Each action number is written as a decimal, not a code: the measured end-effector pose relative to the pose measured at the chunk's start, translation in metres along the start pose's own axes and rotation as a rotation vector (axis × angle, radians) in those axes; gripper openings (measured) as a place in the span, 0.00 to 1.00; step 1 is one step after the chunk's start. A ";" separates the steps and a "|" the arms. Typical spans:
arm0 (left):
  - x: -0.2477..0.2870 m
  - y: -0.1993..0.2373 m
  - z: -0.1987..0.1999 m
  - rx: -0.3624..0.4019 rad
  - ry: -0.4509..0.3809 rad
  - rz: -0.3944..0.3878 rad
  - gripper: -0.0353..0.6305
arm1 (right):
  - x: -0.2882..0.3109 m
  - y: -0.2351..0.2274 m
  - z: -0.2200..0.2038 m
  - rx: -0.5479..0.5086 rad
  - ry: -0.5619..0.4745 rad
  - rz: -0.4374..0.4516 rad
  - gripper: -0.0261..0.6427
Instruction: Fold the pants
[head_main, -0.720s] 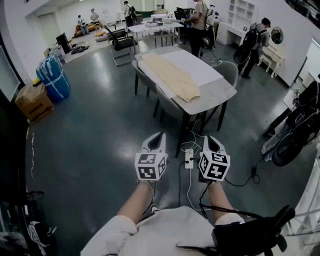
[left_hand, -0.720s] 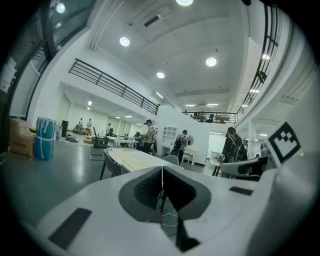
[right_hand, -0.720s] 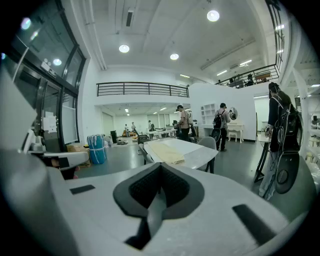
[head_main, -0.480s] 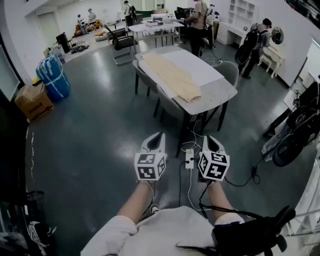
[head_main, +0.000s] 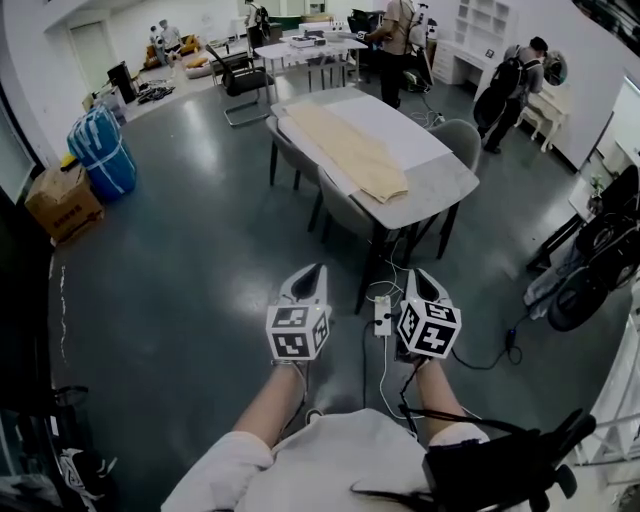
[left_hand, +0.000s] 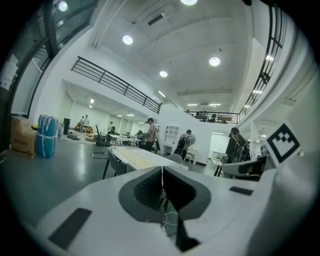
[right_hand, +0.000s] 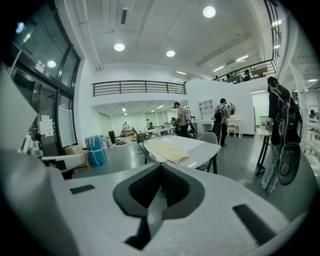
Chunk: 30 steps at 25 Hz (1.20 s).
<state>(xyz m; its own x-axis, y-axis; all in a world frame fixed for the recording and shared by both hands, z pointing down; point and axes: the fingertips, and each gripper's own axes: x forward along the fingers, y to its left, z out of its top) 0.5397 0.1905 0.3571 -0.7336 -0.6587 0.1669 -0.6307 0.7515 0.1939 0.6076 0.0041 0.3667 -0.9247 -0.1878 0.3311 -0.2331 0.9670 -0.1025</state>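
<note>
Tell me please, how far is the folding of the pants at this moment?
Done: no fold that I can see; the pants lie stretched out long on the table, far ahead. In hand: nothing; the left gripper and the right gripper are both shut and empty, above the floor. Left: go to the table, grasp the pants and fold them.

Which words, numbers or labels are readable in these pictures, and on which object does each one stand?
No text is readable here.
Cardboard box: red print, too blurred to read.
Marker cubes: black and white square patterns only, no letters.
Pale sheet on the window: too small to read.
</note>
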 end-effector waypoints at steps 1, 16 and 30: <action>0.001 0.004 -0.001 -0.001 0.006 -0.002 0.07 | 0.003 0.001 -0.001 0.005 0.004 -0.008 0.03; 0.070 0.054 -0.017 -0.025 0.057 -0.013 0.07 | 0.080 -0.004 -0.012 0.055 0.051 -0.060 0.03; 0.250 0.133 0.051 0.003 0.045 -0.013 0.07 | 0.283 -0.002 0.076 0.062 0.038 -0.011 0.03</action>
<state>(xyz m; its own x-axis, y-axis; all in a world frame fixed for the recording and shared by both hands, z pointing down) 0.2596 0.1272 0.3753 -0.7135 -0.6692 0.2078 -0.6408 0.7431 0.1929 0.3239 -0.0643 0.3897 -0.9102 -0.1911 0.3674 -0.2628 0.9522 -0.1558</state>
